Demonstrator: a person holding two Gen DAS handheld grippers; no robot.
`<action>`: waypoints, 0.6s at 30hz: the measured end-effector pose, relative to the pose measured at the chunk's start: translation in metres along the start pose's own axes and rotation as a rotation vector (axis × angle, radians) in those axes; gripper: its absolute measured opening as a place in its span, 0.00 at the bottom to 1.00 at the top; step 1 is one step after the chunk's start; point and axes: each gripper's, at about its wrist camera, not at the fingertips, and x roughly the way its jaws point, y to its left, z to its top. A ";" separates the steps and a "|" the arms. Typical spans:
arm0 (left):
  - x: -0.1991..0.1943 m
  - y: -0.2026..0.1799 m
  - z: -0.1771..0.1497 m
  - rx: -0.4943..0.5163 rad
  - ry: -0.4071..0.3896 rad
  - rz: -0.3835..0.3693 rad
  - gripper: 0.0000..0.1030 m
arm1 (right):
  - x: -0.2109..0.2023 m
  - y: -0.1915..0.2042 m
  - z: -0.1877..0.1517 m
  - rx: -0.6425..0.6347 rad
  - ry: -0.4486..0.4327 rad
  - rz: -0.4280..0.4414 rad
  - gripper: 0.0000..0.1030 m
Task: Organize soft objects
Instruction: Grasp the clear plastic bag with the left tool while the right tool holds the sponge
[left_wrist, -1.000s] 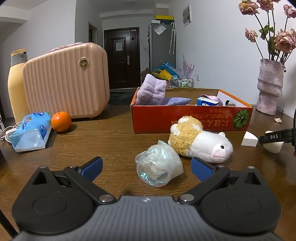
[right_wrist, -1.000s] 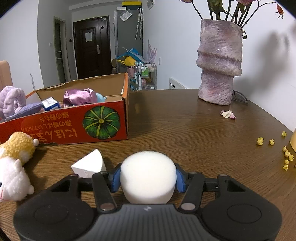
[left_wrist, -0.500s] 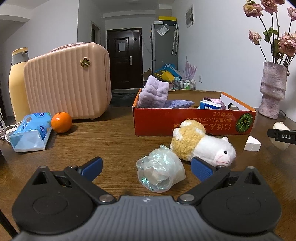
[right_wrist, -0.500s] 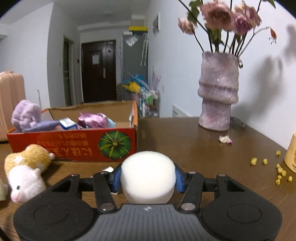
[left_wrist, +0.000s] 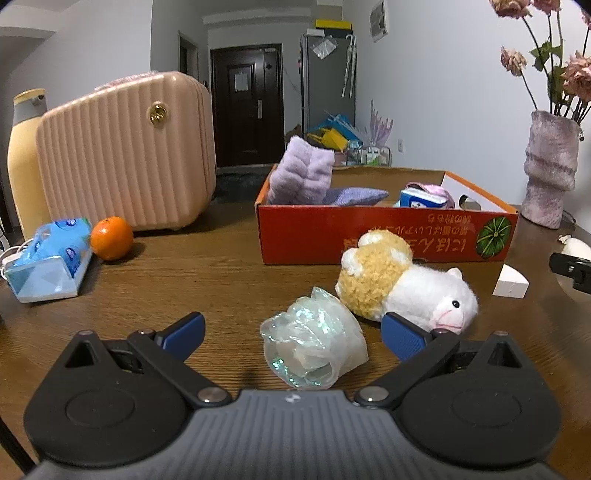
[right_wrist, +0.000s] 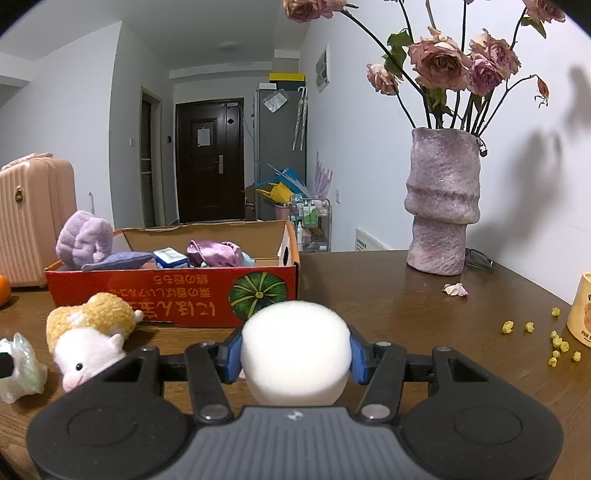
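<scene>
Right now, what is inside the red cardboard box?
In the red box: a lilac plush item, a flat purple cushion, a small blue-white carton and shiny purple fabric. The front wall hides the box floor.

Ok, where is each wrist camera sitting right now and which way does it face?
Left wrist: low behind the open left gripper, facing the crumpled plastic bag and the plush hamster on the table; only its fingers show.
Right wrist: raised above the table behind the right gripper, shut on a white sponge, facing the vase.
Shared: hamster, bag, red box.
</scene>
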 end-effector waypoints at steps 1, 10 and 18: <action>0.003 0.000 0.000 0.000 0.010 0.003 1.00 | -0.001 0.000 -0.001 0.000 -0.001 0.000 0.52; 0.030 0.007 0.005 -0.046 0.095 0.008 1.00 | -0.010 0.006 -0.005 -0.011 -0.005 0.003 0.52; 0.042 0.007 0.008 -0.045 0.119 0.015 1.00 | -0.012 0.008 -0.006 -0.014 -0.005 0.003 0.52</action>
